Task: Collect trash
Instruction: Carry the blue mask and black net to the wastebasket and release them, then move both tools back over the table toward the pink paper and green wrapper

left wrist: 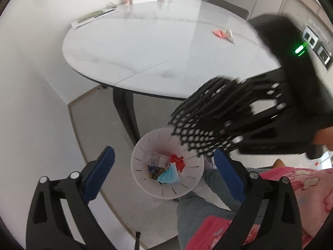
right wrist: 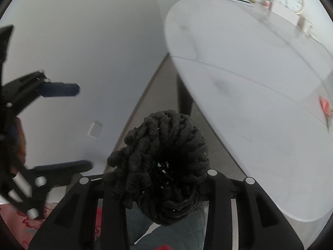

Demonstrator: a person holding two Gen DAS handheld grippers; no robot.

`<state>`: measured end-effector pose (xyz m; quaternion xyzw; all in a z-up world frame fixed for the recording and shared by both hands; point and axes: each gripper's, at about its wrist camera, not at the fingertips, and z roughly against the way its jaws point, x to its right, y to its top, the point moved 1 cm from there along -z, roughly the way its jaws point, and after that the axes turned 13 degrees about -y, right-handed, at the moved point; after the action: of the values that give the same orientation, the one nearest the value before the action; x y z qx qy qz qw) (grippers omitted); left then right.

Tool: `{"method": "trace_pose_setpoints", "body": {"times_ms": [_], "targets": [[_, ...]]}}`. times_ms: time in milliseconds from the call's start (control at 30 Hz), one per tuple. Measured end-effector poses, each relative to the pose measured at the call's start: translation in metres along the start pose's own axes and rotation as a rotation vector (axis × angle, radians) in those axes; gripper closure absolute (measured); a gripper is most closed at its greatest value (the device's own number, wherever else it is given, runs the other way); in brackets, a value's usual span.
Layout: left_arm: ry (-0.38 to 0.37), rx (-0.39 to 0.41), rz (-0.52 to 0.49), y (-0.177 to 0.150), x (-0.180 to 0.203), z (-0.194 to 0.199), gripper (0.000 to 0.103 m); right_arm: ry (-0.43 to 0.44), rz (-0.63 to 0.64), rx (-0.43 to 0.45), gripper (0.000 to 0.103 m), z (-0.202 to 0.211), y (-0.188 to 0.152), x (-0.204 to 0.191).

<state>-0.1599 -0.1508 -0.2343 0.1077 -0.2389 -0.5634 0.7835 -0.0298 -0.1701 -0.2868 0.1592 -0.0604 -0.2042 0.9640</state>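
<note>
Left gripper [left wrist: 164, 166], lower centre of the left wrist view: blue pads spread wide, nothing between them, hanging over the white slotted trash bin [left wrist: 197, 167] on the floor. The bin already holds a clear plastic cup [left wrist: 156, 158], red crumpled paper [left wrist: 178, 161] and a blue face mask [left wrist: 168, 176].

Right gripper [right wrist: 162, 179], bottom centre of the right wrist view: jaws narrow, clamped on a black knitted mesh bundle [right wrist: 166, 156]. In the left wrist view that bundle [left wrist: 208, 116] stretches from the right edge down to the bin's upper right rim, overlapping it; can't tell if it touches.

One piece remains on the white round table [left wrist: 145, 52]: a pink-and-clear wrapper [left wrist: 223, 34], upper right of the left view, well apart from both grippers.

Risks, as I judge them:
- The bundle sits at the rim, not over the middle, so letting go now could drape it on the edge or drop it to the floor.
- Loose strands may snag on the pads and cling after opening.
- A swing of the bundle could knock the light bin over.
- The wrapper could be missed.
</note>
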Motion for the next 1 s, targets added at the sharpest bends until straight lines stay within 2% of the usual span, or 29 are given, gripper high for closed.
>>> {"method": "trace_pose_setpoints", "body": {"times_ms": [33, 67, 100, 167, 267, 400, 533, 667, 1000], "targets": [[0.001, 0.006, 0.011, -0.001, -0.001, 0.003, 0.011, 0.009, 0.007, -0.004, 0.062, -0.003, 0.002, -0.003], [0.003, 0.010, 0.018, -0.001, -0.001, 0.005, 0.011, 0.012, 0.014, -0.005, 0.054, -0.006, 0.004, -0.005], [0.015, 0.011, 0.025, 0.000, -0.002, 0.007, 0.010, 0.012, 0.016, -0.006, 0.050, -0.008, 0.006, -0.006], [0.034, 0.013, 0.033, 0.000, -0.005, 0.010, 0.010, 0.010, 0.010, -0.005, 0.034, -0.008, 0.009, -0.006], [0.038, 0.020, 0.060, 0.002, -0.010, 0.015, 0.010, 0.009, -0.010, 0.012, 0.024, -0.002, 0.014, 0.002], [0.054, 0.030, 0.059, 0.008, -0.010, 0.018, 0.010, -0.018, -0.024, 0.044, 0.017, 0.008, 0.017, 0.015], [0.056, 0.029, 0.037, 0.018, -0.003, 0.018, 0.010, -0.092, -0.055, 0.075, 0.012, 0.022, 0.019, 0.036], [0.052, 0.031, 0.011, 0.031, 0.008, 0.016, 0.010, -0.170, -0.136, 0.101, 0.009, 0.042, 0.016, 0.075], [0.018, 0.027, -0.091, 0.073, 0.052, -0.004, 0.008, -0.317, -0.356, 0.133, 0.002, 0.091, -0.025, 0.172]]}}
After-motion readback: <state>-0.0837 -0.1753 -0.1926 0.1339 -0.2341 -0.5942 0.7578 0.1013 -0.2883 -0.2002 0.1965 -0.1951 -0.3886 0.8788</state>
